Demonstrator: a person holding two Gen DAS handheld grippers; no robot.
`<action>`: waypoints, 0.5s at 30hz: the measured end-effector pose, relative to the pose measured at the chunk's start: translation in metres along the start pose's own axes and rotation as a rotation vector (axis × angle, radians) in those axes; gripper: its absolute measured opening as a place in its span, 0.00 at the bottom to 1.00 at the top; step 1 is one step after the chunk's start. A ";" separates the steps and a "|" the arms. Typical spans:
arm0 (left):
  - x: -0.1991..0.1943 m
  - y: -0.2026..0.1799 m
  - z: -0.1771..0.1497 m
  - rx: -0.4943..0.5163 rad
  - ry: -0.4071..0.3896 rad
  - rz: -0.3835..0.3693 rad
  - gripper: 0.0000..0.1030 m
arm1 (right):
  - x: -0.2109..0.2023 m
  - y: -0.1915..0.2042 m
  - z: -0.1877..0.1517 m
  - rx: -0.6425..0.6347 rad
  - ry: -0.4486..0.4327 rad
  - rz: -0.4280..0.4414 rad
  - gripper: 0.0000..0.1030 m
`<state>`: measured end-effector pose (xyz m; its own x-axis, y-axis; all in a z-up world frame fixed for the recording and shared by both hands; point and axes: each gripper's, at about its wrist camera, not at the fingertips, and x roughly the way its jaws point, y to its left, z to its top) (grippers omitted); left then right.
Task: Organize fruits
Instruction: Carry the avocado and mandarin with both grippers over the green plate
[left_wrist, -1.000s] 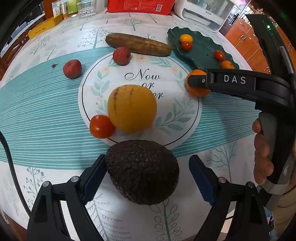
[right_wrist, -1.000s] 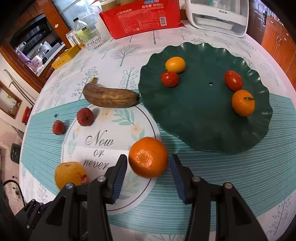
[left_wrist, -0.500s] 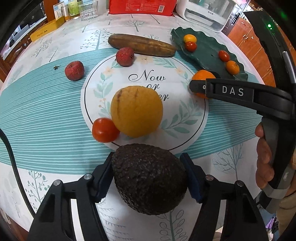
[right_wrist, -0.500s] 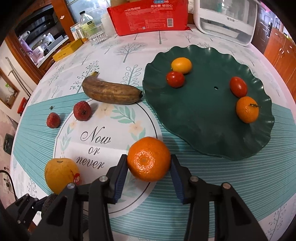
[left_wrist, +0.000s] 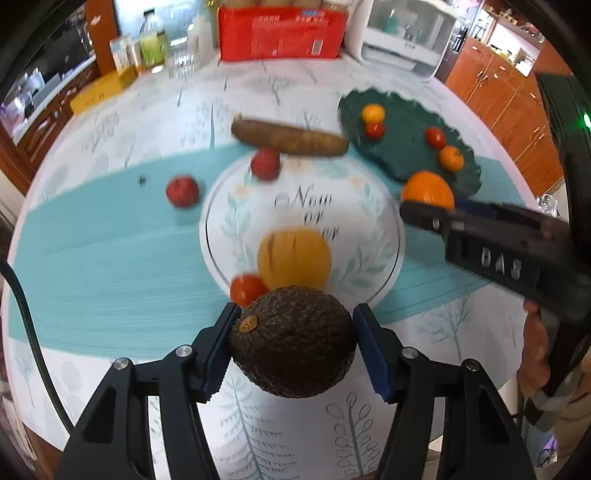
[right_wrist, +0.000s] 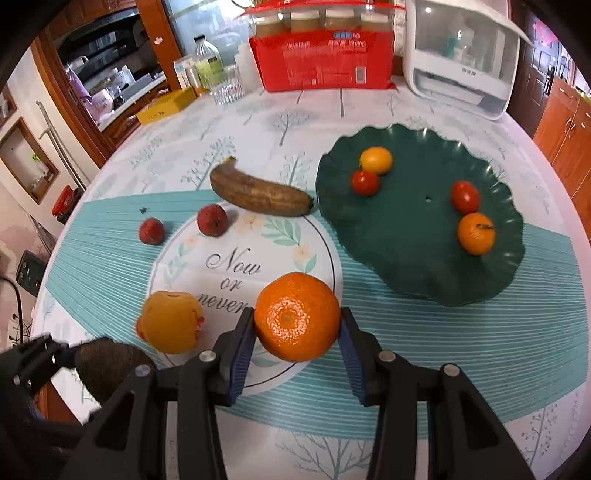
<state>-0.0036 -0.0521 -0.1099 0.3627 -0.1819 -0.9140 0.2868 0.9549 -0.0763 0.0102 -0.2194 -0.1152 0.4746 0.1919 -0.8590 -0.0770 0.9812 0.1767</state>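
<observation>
Left gripper clamped on dark, bumpy-skinned avocado, blue pads touching both sides, above the tablecloth's near edge. Right gripper closed on round orange mandarin, just beside wavy-rimmed dark green plate.

Bare plate centre amid four fruits.

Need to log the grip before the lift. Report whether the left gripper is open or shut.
Shut. The left gripper has both blue pads against the sides of the avocado, with no gap showing on either side.
</observation>
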 end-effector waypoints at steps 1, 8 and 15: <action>-0.005 -0.001 0.005 0.008 -0.013 0.000 0.59 | -0.005 -0.001 0.001 0.003 -0.009 0.000 0.43; -0.032 -0.019 0.068 0.066 -0.112 -0.032 0.59 | -0.042 -0.012 0.022 0.023 -0.110 -0.028 0.43; -0.042 -0.051 0.142 0.136 -0.201 -0.080 0.59 | -0.068 -0.037 0.053 0.054 -0.197 -0.097 0.43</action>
<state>0.0921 -0.1266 -0.0107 0.4990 -0.3119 -0.8085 0.4339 0.8975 -0.0785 0.0272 -0.2692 -0.0376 0.6404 0.0839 -0.7635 0.0218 0.9916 0.1272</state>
